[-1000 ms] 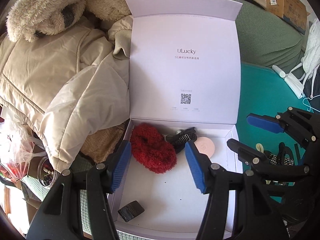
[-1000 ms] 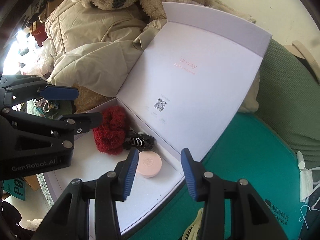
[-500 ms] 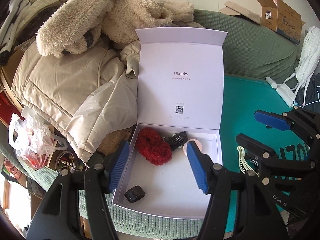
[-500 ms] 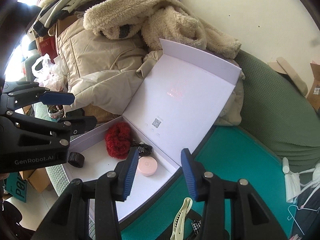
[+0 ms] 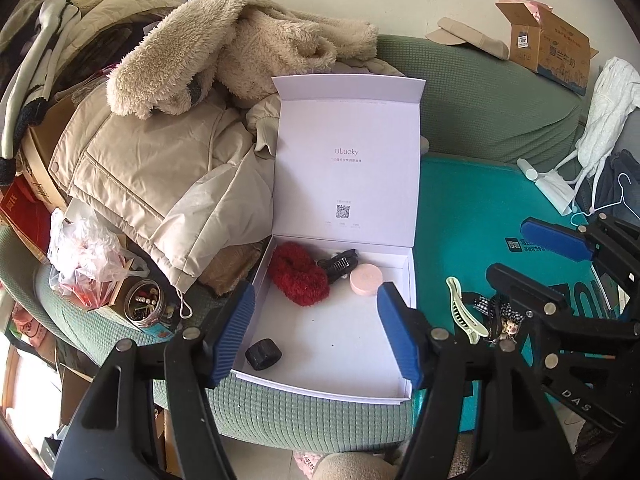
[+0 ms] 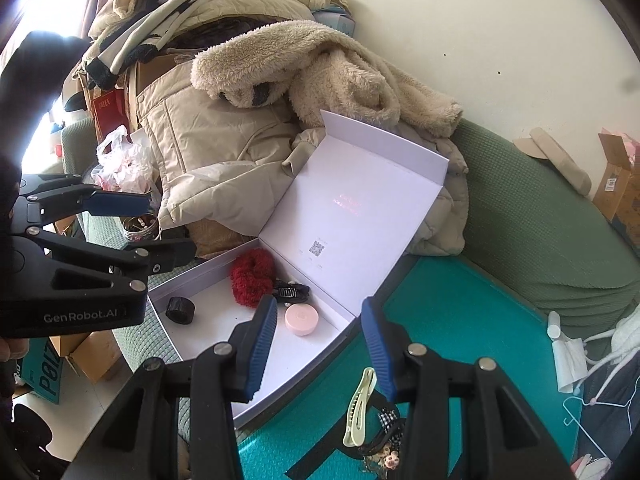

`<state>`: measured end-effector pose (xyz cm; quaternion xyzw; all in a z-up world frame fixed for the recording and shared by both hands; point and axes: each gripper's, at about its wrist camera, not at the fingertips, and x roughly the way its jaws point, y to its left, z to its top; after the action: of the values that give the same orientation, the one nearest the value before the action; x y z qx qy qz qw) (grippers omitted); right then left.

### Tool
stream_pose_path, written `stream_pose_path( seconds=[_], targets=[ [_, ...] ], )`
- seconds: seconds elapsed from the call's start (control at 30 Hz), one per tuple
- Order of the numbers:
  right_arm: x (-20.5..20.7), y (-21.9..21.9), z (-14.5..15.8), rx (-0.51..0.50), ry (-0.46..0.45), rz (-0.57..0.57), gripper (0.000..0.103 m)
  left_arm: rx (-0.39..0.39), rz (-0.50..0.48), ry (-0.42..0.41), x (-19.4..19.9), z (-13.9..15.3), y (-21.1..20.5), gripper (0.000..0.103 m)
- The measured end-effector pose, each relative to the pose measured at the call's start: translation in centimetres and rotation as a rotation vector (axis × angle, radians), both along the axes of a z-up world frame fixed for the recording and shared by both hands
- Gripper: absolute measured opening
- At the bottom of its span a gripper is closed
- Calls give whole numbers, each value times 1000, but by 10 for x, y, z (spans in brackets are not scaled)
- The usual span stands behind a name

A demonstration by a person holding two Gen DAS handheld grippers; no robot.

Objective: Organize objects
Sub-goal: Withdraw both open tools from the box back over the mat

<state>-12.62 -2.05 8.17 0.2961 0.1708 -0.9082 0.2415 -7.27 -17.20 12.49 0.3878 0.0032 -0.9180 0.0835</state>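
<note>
The white box (image 5: 332,360) lies open on the sofa (image 5: 500,120), holding a red scrunchie (image 5: 298,278), pink compact (image 5: 366,279), black clip (image 5: 340,264) and black band (image 5: 263,354). A pale clip (image 6: 360,408) lies on the teal mat (image 6: 472,340) beside it. Both the left gripper (image 5: 316,334) and the right gripper (image 6: 320,352) hang above with fingers wide apart, empty.

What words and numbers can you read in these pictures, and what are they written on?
"ULucky": inside the open lid of the white box.
"GenRobot.AI": on the body of the left gripper, seen from the right wrist.
"DAS": on the right gripper, seen from the left wrist.
QR code and small print on the lid: too small to read.
Cardboard carton print and red box characters: too blurred.
</note>
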Motion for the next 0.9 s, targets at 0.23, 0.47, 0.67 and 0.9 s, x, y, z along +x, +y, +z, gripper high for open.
stream_pose_path(
  seconds=[0.23,0.47,0.67,0.9],
  targets=[
    [25,18,0,-7,-2,-19,44,7,-21,-9,25,0,21,64],
    [47,40,-8,-14,-19,-56,50,16,-42,-11,47,-2,42,66],
    [63,60,-19,-23,-46,-86,50,46,-58,-24,65,-11,58,68],
    [82,79,-35,-41,-81,-111,50,63,-86,-52,83,-29,80,72]
  ],
)
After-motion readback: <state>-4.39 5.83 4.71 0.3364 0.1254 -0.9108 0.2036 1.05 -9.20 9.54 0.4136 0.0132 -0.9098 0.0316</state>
